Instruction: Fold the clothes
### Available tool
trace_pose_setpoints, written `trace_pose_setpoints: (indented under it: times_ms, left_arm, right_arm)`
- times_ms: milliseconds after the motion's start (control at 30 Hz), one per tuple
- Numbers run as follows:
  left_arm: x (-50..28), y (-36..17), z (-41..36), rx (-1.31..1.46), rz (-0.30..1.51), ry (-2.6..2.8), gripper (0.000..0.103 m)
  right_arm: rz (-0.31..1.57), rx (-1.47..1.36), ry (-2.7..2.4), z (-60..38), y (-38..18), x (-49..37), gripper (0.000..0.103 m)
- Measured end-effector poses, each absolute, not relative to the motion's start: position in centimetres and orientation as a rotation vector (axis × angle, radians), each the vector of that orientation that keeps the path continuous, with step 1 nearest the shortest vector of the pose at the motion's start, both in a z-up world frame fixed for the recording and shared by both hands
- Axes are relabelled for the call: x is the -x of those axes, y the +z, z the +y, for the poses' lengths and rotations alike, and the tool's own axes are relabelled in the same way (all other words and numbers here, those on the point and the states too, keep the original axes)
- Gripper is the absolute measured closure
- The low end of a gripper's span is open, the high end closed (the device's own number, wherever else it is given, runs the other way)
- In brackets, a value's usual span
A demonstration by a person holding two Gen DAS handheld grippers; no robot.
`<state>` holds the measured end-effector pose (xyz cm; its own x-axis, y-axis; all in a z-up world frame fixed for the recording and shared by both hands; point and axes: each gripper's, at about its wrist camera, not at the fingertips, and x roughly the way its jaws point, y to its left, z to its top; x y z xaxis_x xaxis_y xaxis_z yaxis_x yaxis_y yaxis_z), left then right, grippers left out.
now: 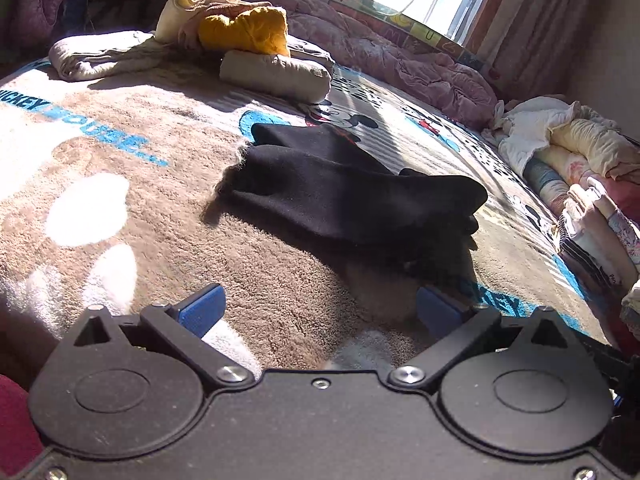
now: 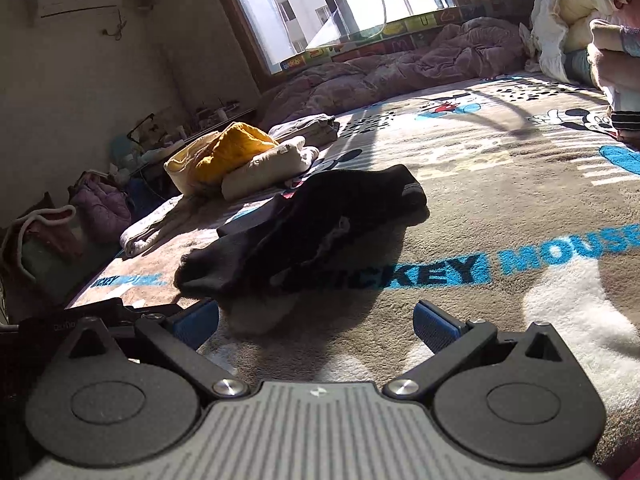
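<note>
Black garment heaped on the "MICKEY MOUSE" blanket.
Yellow and cream clothes pile lies behind; left gripper and right gripper gape wide, empty.

From my right tongs' camera, the pile of clothes at the far right ran off the edge, so I could not tell how far it went. The black garment was so dark in shadow that its folds and kind were beyond telling, and it covered part of the blanket's blue lettering.
</note>
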<state>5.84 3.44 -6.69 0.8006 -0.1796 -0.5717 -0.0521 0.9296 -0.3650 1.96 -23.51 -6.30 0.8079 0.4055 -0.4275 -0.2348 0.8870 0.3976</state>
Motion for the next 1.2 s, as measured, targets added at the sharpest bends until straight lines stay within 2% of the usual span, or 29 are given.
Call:
trace_pose_setpoints:
  times_ms: [267,500,600,667,700,733,767,800,833,867,900,1200]
  left_arm:
    - [-8.9,-7.4,5.1,0.491,0.636,-0.080,0.001]
    - [-11.5,-8.3,5.7,0.647,0.634,-0.085,0.003]
    - [-12.6,-8.3,5.5,0.679,0.627,-0.078,0.008]
    - [-13.6,-8.3,5.3,0.684,0.637,-0.061,0.028]
    - [-14.0,-8.3,5.2,0.687,0.644,-0.050,0.031]
    - [-14.4,-8.2,5.2,0.696,0.645,-0.043,0.041]
    - [-14.6,-8.0,5.1,0.698,0.650,-0.040,0.062]
    - [-14.9,-7.8,4.9,0.700,0.654,-0.037,0.074]
    - [-15.1,-7.4,4.8,0.698,0.654,-0.036,0.093]
    - [-15.1,-6.9,4.4,0.682,0.639,-0.045,0.098]
    - [-15.1,-6.3,3.9,0.662,0.622,-0.055,0.098]
    - [-14.1,0.1,-4.9,0.395,0.479,-0.329,0.099]
  right_arm:
    - [0.491,-0.288,0.351,-24.2,-6.3,-2.9,0.001]
    - [0.597,-0.469,0.402,-25.8,-8.3,-4.9,0.000]
    - [0.612,-0.518,0.420,-26.0,-8.8,-5.3,0.000]
    - [0.626,-0.553,0.424,-26.2,-9.2,-5.5,0.000]
    - [0.637,-0.583,0.431,-26.4,-9.4,-5.7,0.000]
    - [0.653,-0.622,0.440,-26.6,-9.8,-5.9,0.000]
    - [0.674,-0.667,0.449,-26.9,-10.3,-6.2,0.000]
    - [0.681,-0.695,0.455,-27.1,-10.5,-6.3,0.000]
    - [0.679,-0.711,0.457,-27.2,-10.6,-6.4,0.000]
    - [0.677,-0.727,0.459,-27.4,-10.7,-6.4,0.000]
    - [0.676,-0.742,0.461,-27.6,-10.8,-6.5,0.000]
    - [0.596,-0.988,0.429,-31.7,-11.2,-6.5,0.001]
